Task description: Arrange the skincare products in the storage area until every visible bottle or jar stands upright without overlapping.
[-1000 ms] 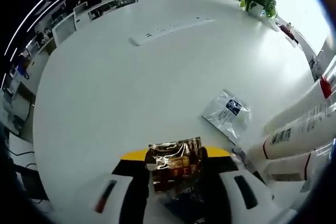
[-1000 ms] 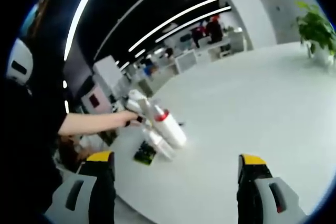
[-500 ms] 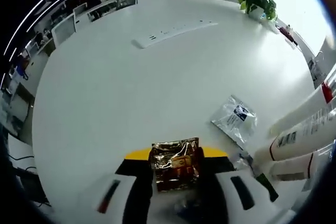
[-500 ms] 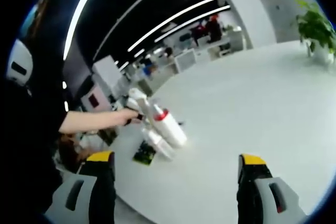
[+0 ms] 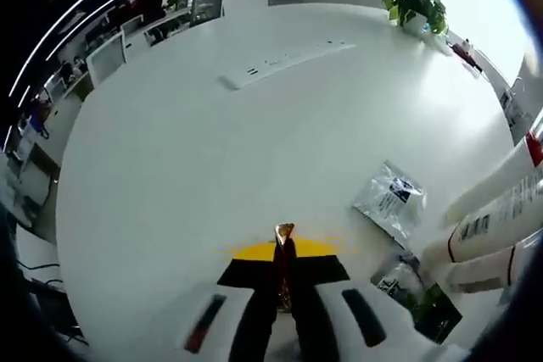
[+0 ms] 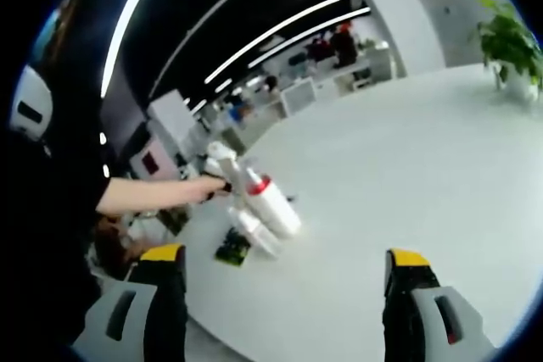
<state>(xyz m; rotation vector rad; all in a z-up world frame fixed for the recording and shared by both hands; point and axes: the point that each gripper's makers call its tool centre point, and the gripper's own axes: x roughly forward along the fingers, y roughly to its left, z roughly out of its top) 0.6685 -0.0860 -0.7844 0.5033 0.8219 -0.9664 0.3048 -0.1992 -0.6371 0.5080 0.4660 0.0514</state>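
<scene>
My left gripper [image 5: 284, 281] was clamped on a gold foil sachet [image 5: 283, 253], which showed edge-on as a thin strip rising between the jaws, its tip just past their yellow ends; the jaws stood nearly together with only the sachet between them. To the right of that gripper and close by, a small dark green packet [image 5: 436, 314] lay flat on the white table [image 5: 212, 167], with a crinkled clear wrapper [image 5: 397, 279] touching it; just beyond these lay white tubes [image 5: 496, 222] with red bands and barcodes, on their sides and pressed against one another; a little ahead and to the right of the jaws, a silvery sachet with a blue label [image 5: 390, 201] lay flat by itself. Far ahead of the gripper a long white power strip [image 5: 284, 61] crossed the table, and beyond it, at the far right edge, stood a potted plant [image 5: 414, 2].

My right gripper [image 6: 284, 294] hung with its jaws spread wide and nothing between them, above the table [image 6: 407, 175]; ahead and to the left, the white tubes [image 6: 270, 209] lay in a heap near the table's edge, a dark green packet [image 6: 231, 247] just beside them; a bare forearm and hand [image 6: 170, 194] reached to them from the left; I cannot tell what it held. The potted plant [image 6: 509, 48] stood far off to the right.
</scene>
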